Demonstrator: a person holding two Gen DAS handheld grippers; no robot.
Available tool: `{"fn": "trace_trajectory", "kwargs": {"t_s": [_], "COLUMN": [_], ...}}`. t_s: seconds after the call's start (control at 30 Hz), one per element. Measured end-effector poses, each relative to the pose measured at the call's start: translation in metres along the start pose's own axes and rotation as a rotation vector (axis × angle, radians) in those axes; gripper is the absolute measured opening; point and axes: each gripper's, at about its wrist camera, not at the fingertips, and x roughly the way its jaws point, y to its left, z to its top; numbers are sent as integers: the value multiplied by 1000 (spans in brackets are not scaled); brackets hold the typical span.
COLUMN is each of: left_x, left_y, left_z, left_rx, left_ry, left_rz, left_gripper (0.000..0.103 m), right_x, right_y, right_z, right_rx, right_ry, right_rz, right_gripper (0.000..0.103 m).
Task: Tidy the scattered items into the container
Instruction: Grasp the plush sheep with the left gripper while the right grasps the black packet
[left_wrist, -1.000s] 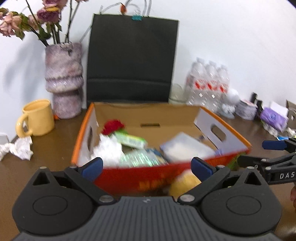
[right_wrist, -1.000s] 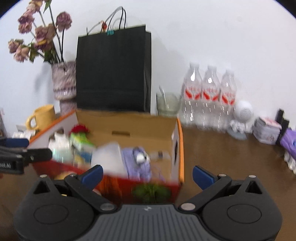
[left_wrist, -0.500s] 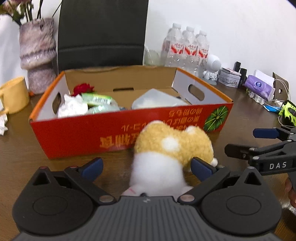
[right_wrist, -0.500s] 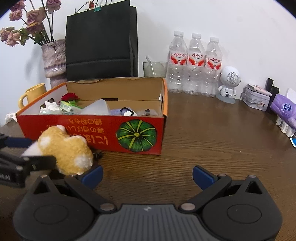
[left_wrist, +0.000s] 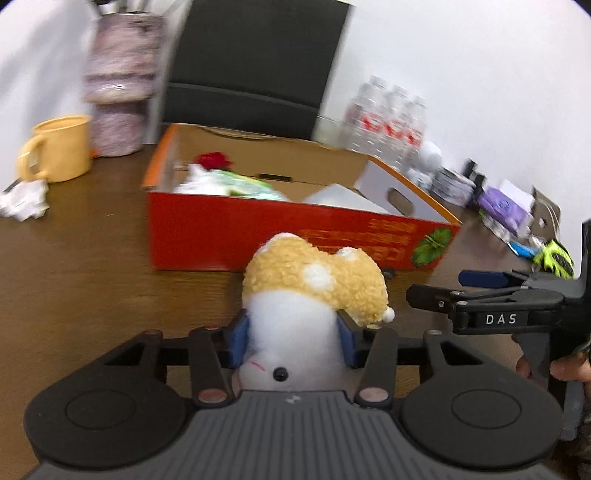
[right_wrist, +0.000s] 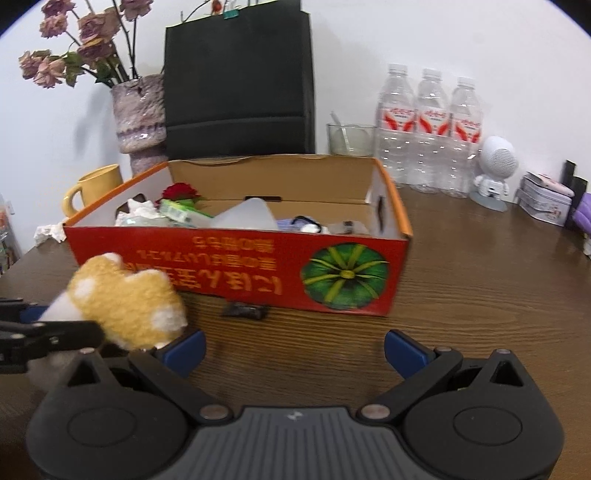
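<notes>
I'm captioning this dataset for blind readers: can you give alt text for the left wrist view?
The left gripper squeezes the white belly of a tan plush toy on a brown table, before a red cardboard box of clutter. The right gripper is alongside.

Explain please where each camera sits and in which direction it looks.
Left wrist: sits on the left gripper, faces the red box; its fingers squeeze the plush toy; the right gripper shows at its right.
Right wrist: sits on the open right gripper, faces the box's front; the left gripper enters at its left.
Both show the box, toy, yellow mug and water bottles.
</notes>
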Motion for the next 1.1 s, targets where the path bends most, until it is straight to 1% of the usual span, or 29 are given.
{"fn": "trace_trajectory", "kwargs": {"t_s": [0.17,0.2,0.23,0.27,0.3,0.33,0.37,0.43,0.47,0.5,0.53,0.6,0.67,0.8,0.97,1.1], "left_x": [-11,-11,-11,-11,-12,-12,-12,-12,-12,-11,-11,-10,-11,-13,-24,-37], "left_y": [17,19,21,22,24,25,26,28,29,29,29,29,28,25,12,-2], "left_z": [4,4,4,4,4,4,4,3,3,2,1,1,0,0,1,3], "left_rx": [-54,-61,-65,-68,-72,-74,-78,-89,-92,-95,-95,-95,-93,-89,-76,-86], "left_ry": [-33,-33,-32,-32,-32,-32,-31,-27,-25,-22,-20,-16,-16,-27,-61,-105], "left_rz": [27,31,34,38,41,44,46,47,46,47,47,44,43,38,15,-6], "left_gripper": [48,48,48,49,49,49,49,49,49,49,49,49,49,49,49,49], "right_x": [17,21,25,30,33,37,40,45,45,44,42,39,34,24,1,-24], "right_y": [22,27,32,37,41,43,44,46,46,45,45,43,42,38,34,29], "right_z": [10,12,14,16,17,18,19,18,17,17,16,14,11,7,7,14], "right_rx": [3,4,3,2,3,10,17,24,20,19,22,22,20,41,56,67], "right_ry": [4,4,4,5,10,14,23,45,43,40,37,34,27,12,-34,-96], "right_rz": [14,11,-2,-23,-43,-57,-69,-85,-83,-77,-72,-62,-49,-12,12,30], "right_gripper": [94,94,91,83,78,69,62,56,50,42,27,26,23,23,22,22]}}
